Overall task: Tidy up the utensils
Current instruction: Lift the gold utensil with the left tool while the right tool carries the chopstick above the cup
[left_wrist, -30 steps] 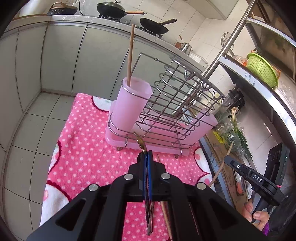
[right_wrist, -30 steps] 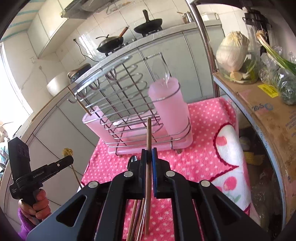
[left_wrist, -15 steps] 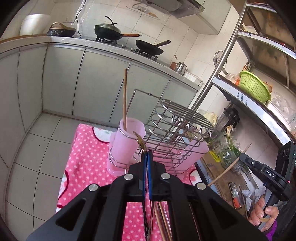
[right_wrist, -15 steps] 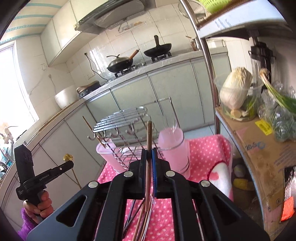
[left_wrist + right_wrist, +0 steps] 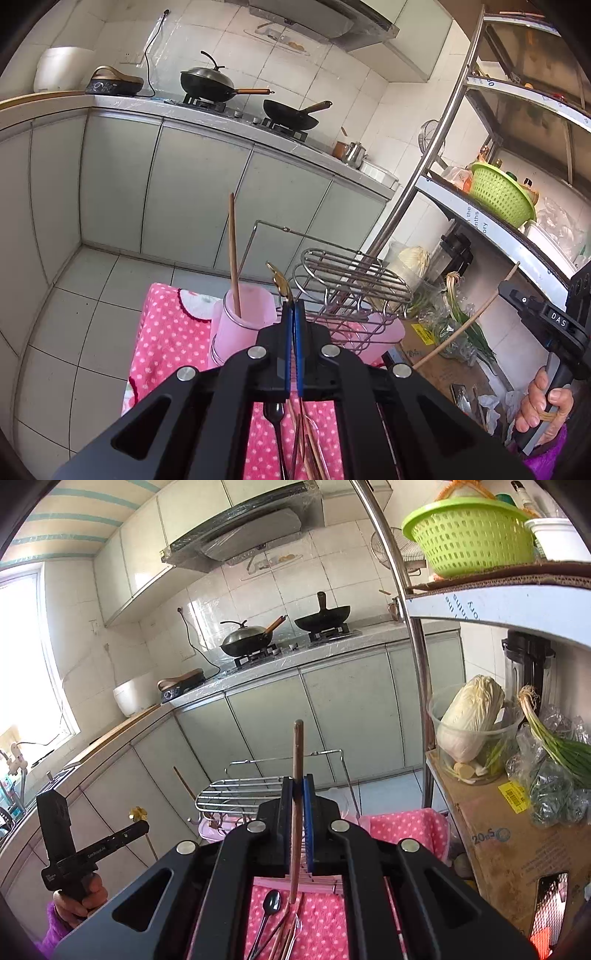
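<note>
Right now the left gripper (image 5: 293, 314) is pinching shut on a thin gold-tipped utensil (image 5: 279, 281), its ornate end poking up past the blue pads. Right gripper (image 5: 299, 790) is clamping a wooden chopstick (image 5: 297, 760), stick standing upright betw. the pads. Pink cup (image 5: 243, 325) w/ another chopstick (image 5: 233, 254) in it is sitting just beyond the left gripper, fixed to the wire rack (image 5: 354, 280). More cutlery, incl. a dark spoon (image 5: 267, 908), is lying on the pink dotted cloth (image 5: 173, 332) below.
</note>
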{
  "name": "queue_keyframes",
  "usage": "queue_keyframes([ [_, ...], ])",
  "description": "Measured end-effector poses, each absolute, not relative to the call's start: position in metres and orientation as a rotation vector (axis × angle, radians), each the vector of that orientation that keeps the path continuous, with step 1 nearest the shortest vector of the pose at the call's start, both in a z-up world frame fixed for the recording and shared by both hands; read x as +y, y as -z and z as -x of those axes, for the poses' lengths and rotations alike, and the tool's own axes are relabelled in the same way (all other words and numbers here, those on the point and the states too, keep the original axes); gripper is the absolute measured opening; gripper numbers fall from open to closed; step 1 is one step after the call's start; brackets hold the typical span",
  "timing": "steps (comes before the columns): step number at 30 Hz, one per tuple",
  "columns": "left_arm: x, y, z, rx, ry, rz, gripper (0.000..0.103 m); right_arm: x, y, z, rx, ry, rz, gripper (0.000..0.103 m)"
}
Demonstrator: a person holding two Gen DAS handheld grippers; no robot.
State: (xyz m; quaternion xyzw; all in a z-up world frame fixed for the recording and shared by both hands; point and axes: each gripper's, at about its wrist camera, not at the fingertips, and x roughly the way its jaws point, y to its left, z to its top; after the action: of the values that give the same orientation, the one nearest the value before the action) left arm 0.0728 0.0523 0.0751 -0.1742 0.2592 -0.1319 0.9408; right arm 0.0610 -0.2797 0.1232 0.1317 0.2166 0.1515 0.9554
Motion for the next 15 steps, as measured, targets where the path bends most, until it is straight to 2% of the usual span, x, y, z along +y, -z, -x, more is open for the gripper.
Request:
queue_keyframes([
  [8, 0.052, -0.113, -0.086, 0.426, 0.245, 0.337, 0.001, -0.296, -0.159, -0.073, 0.352, -0.249, -0.248, 0.006],
  [15, 0.050, -0.136, -0.106, 0.324, 0.195, 0.313, 0.001, -0.303, -0.164, -0.097, 0.338, -0.216, -0.246, 0.006],
])
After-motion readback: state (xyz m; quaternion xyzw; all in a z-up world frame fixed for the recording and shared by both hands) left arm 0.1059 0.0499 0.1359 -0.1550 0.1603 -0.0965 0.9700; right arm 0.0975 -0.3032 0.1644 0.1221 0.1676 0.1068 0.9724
